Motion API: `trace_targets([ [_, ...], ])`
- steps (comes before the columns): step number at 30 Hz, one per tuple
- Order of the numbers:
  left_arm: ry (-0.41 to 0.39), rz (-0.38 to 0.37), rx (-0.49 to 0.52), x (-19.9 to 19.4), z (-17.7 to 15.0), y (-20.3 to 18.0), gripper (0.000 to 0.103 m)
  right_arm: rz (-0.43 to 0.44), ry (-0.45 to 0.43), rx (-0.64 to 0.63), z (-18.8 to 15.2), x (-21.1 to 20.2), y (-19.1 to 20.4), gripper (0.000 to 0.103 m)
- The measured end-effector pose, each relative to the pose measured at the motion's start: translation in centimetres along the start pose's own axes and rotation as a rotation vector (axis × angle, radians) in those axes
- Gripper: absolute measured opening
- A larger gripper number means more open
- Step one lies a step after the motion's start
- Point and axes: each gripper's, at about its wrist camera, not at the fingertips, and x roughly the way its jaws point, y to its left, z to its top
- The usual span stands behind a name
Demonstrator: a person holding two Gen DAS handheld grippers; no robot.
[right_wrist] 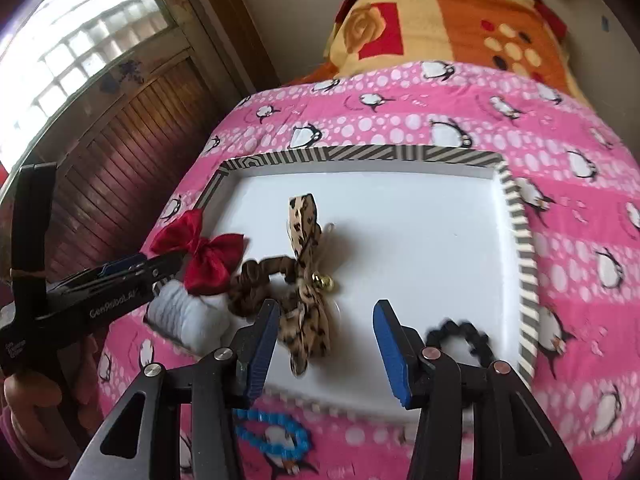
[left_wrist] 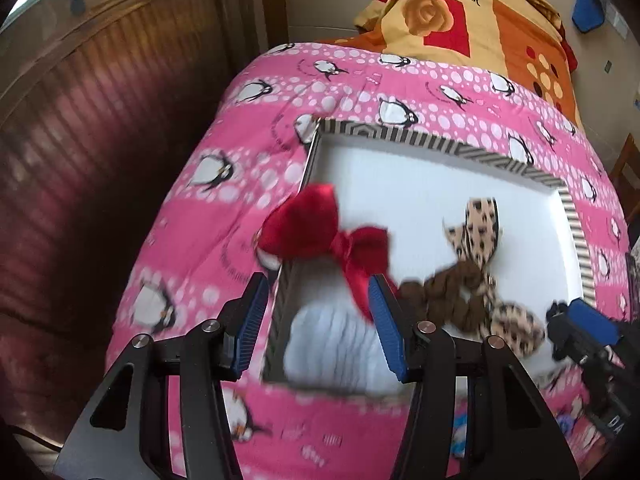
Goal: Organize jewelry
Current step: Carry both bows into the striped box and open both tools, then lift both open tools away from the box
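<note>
A white tray with a striped rim (left_wrist: 440, 140) (right_wrist: 360, 154) lies on the pink penguin bedspread. A red bow (left_wrist: 328, 236) (right_wrist: 204, 256) is draped over the tray's left rim. Its tail hangs by the right pad of my left gripper (left_wrist: 320, 320) (right_wrist: 168, 264), which is open with neither pad pressing on it. In the tray lie a leopard-print bow with a gold bell (left_wrist: 476, 232) (right_wrist: 304, 312), a brown scrunchie (left_wrist: 440, 284) (right_wrist: 256, 280), a pale scrunchie (left_wrist: 332, 340) (right_wrist: 180, 312) and a black scrunchie (right_wrist: 460, 336). My right gripper (right_wrist: 326, 350) (left_wrist: 580, 320) is open over the leopard bow's lower tail.
A blue bead bracelet (right_wrist: 272, 436) lies on the bedspread (right_wrist: 400, 120) just in front of the tray. A folded orange and yellow blanket (left_wrist: 480, 24) sits at the bed's far end. Dark wooden panelling (left_wrist: 100, 120) stands to the left. A hand (right_wrist: 24, 396) holds the left gripper.
</note>
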Motion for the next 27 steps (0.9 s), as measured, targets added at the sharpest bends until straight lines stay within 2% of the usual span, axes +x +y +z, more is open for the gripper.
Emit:
trace_targets([
  [11,-0.035,0.008,0.011,-4.6,-5.9,0.4,0.052,-0.016,-0.009,-0.025,-4.5,-3.6,1.7,0.048],
  [15,-0.054,0.003,0.005,-5.9,-7.3,0.8,0.052,-0.025,-0.024,-0.039,-6.0,-5.0,2.6,0.06],
  [20,-0.097,0.013,0.036,-7.5,-8.9,0.9,0.052,-0.039,-0.037,-0.046,-7.8,-6.2,3.3,0.06],
  [27,-0.117,-0.024,0.069,-9.0,-10.8,1.0,0.052,-0.06,-0.043,-0.039,-9.7,-7.5,3.8,0.06],
])
